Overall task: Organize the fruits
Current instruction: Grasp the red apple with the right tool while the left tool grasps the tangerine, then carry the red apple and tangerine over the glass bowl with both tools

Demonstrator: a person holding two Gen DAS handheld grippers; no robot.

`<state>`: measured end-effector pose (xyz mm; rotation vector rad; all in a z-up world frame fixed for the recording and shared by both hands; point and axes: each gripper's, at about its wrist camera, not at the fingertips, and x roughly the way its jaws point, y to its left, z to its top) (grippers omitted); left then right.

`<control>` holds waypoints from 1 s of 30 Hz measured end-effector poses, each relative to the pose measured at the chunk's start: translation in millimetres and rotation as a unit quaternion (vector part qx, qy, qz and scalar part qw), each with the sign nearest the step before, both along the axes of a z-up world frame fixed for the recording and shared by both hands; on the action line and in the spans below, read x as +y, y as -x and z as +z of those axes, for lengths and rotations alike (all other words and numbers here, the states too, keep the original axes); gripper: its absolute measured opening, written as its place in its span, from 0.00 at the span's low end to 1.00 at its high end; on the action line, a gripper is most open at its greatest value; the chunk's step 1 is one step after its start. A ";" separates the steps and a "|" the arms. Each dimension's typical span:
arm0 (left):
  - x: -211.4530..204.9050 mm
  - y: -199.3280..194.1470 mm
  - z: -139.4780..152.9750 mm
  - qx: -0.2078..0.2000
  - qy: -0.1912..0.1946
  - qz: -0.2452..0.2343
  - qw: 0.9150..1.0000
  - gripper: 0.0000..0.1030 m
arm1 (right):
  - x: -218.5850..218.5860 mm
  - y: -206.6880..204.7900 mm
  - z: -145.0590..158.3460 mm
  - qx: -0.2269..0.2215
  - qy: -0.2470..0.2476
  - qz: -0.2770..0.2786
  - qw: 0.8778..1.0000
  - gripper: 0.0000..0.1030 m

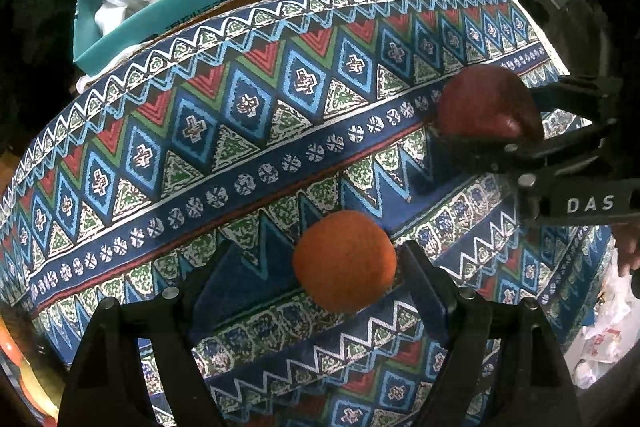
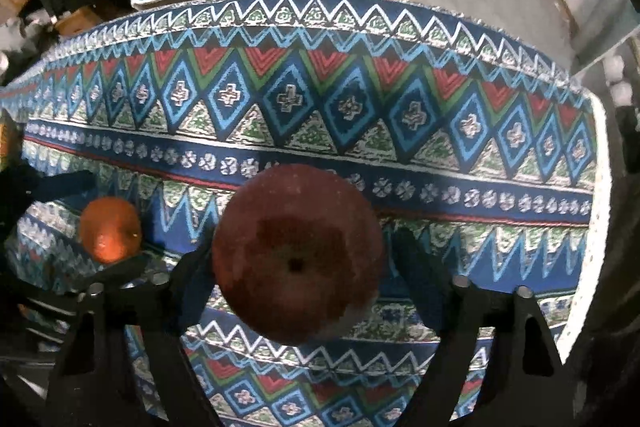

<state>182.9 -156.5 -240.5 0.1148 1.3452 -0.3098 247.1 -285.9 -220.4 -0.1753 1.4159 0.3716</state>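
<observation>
Left wrist view: the left claw [image 1: 308,267] is spread wide around the round orange fruit [image 1: 344,261], one finger touching its right side, a gap on the other. The bench under its blue patterned cloth [image 1: 240,115] has loads of bare room up to the far edge, with a teal cardboard box [image 1: 200,3] behind.

Right wrist view: the right claw [image 2: 296,259] grips the dark red apple [image 2: 296,253] from both sides. Here the cloth's right edge shows.
</observation>
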 end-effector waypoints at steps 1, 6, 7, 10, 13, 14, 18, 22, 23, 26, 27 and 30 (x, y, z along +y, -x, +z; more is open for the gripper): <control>-0.4 0.5 -0.8 -0.002 0.002 0.001 1.000 0.80 | 0.0 1.9 1.4 -0.005 0.001 0.001 1.000 0.70; -2.0 5.7 -0.7 -0.019 0.019 0.010 1.000 0.57 | -0.2 9.1 4.1 -0.015 0.003 -0.008 1.000 0.70; -1.4 6.8 0.4 -0.018 0.030 0.011 0.999 0.46 | 0.1 11.4 4.7 -0.016 0.002 -0.008 1.000 0.70; 3.5 13.3 5.0 -0.022 0.023 0.021 0.999 0.46 | 3.0 19.0 5.3 -0.022 0.008 -0.006 1.000 0.69; 5.8 20.0 9.4 -0.039 0.005 0.012 0.999 0.46 | 3.6 25.7 8.7 -0.030 0.007 -0.008 0.999 0.69; 8.5 22.1 11.0 -0.040 0.005 0.013 0.999 0.46 | 3.2 27.6 11.3 -0.032 0.004 -0.010 0.999 0.69; 20.3 29.6 23.0 -0.046 0.009 0.018 0.999 0.46 | 4.3 33.3 23.4 -0.043 0.002 -0.007 0.999 0.69; 23.2 36.1 37.5 -0.062 0.002 0.014 0.998 0.46 | 6.9 43.0 35.8 -0.055 -0.002 -0.005 0.998 0.69; 25.2 36.8 40.6 -0.065 -0.001 0.014 0.998 0.46 | 7.4 47.0 39.2 -0.057 -0.004 -0.004 0.998 0.69; 24.8 37.9 50.1 -0.072 0.000 0.013 0.997 0.46 | 7.2 55.2 48.1 -0.065 -0.007 -0.001 0.998 0.69; 25.9 39.8 54.4 -0.075 -0.001 0.013 0.997 0.46 | 7.1 56.4 52.6 -0.065 -0.010 0.002 0.998 0.69; 26.3 42.3 64.4 -0.081 0.000 0.012 0.997 0.46 | 5.6 66.0 68.7 -0.077 -0.020 0.005 0.997 0.69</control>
